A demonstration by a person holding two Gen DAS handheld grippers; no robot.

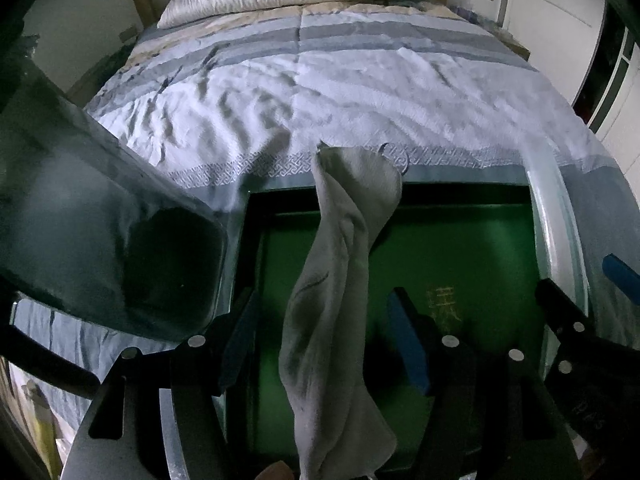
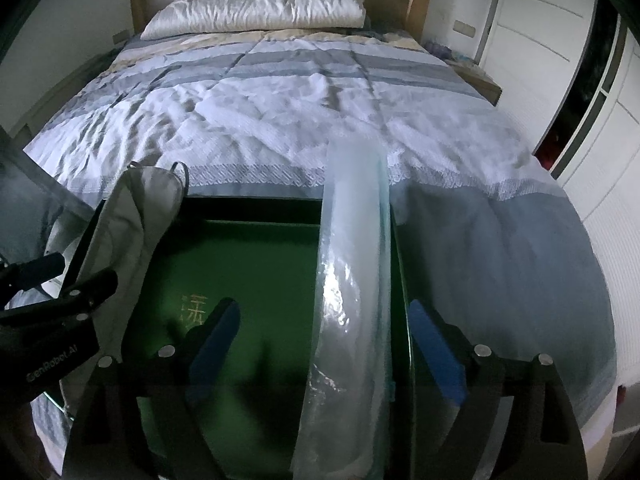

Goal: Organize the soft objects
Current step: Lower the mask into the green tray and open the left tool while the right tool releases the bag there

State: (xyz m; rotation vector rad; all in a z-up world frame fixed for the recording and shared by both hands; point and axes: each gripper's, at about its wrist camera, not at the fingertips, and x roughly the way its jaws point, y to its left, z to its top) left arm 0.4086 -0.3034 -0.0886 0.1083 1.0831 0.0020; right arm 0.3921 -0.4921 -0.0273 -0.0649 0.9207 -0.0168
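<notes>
A grey cloth (image 1: 340,280) hangs twisted between my left gripper's (image 1: 324,340) open blue-padded fingers (image 1: 408,344), over an open green box (image 1: 440,260) on the bed. The cloth is not pinched between the pads. It also shows in the right wrist view (image 2: 128,216) at the box's left wall. My right gripper (image 2: 328,352) is open above the box (image 2: 248,272), with a clear plastic flap (image 2: 352,280) standing between its fingers (image 2: 436,352). The left gripper shows at the left edge in the right wrist view (image 2: 60,276).
The box lies at the foot of a bed with a blue-and-white quilt (image 2: 280,112) and a white pillow (image 2: 256,4) at the wooden headboard. A clear plastic lid (image 1: 100,216) stands at the left. White wardrobe doors (image 2: 560,40) are at the right.
</notes>
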